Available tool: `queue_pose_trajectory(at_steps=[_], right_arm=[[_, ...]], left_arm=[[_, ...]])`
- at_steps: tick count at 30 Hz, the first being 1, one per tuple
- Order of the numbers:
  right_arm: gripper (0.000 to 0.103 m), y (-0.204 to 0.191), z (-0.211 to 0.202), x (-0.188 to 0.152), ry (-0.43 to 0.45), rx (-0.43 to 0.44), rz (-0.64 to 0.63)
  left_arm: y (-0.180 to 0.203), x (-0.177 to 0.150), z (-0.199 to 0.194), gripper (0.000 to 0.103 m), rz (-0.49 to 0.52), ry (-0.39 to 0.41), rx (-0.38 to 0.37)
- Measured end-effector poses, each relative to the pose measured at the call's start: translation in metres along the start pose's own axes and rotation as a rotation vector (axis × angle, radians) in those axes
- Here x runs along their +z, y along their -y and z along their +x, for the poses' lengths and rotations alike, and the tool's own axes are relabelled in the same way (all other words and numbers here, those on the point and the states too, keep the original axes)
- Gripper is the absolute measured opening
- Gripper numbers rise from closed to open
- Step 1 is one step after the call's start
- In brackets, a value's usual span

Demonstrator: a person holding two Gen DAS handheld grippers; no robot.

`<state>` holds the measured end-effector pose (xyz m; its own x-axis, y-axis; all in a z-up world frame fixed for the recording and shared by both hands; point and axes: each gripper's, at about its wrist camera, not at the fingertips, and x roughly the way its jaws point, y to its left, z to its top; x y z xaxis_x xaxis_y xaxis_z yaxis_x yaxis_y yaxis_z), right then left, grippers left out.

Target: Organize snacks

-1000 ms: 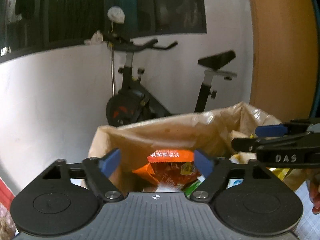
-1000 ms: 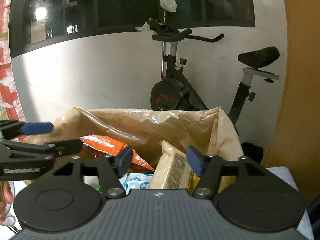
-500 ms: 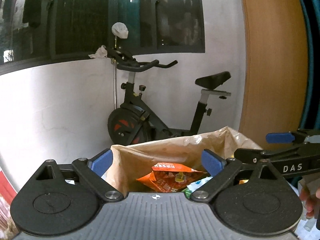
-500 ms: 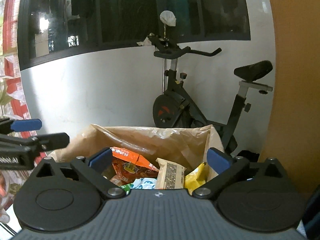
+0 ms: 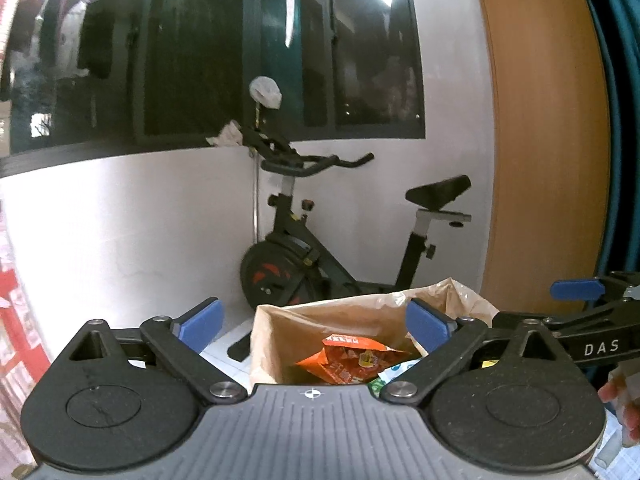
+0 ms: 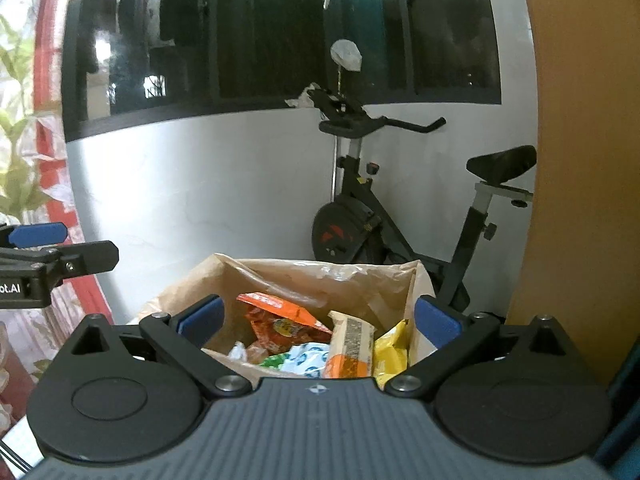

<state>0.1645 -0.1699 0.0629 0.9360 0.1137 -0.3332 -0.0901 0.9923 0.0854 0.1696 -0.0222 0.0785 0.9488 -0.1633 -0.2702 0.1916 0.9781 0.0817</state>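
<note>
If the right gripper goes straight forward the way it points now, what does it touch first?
Most likely the snack packets in the brown paper bag. The right gripper, jaws open and empty, points slightly downward into the bag's mouth, about at the orange packet. Depth is unclear, so the bag's near rim might come first.

The brown paper bag [image 6: 320,276] hides the lower parts of its snack packets [image 6: 352,344]; the packets' print is too small to read; fingers [image 5: 624,404] are cut off at the left-wrist view's right edge.
</note>
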Motion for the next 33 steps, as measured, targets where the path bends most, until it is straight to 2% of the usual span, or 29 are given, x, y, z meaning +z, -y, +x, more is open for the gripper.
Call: queue_pose_trajectory(at_steps=[5, 8, 12, 19, 33], right_arm=[[0.103, -0.008, -0.021, -0.006, 0.021, -0.032, -0.006], [0.103, -0.01, -0.03, -0.01, 0.024, -0.032, 0.034], [0.103, -0.008, -0.041, -0.015, 0.025, -0.015, 0.093], [0.103, -0.005, -0.048, -0.017, 0.013, -0.03, 0.109], [0.103, -0.006, -0.052, -0.022, 0.008, -0.033, 0.088]], left_arm=[[0.0, -0.006, -0.026, 0.1, -0.032, -0.015, 0.027], [0.0, -0.01, -0.034, 0.1, -0.037, -0.034, 0.038], [-0.003, -0.012, -0.038, 0.1, -0.037, -0.045, 0.075], [-0.009, -0.017, -0.043, 0.1, -0.062, -0.056, 0.081], [-0.008, -0.017, -0.044, 0.1, -0.068, -0.063, 0.089]])
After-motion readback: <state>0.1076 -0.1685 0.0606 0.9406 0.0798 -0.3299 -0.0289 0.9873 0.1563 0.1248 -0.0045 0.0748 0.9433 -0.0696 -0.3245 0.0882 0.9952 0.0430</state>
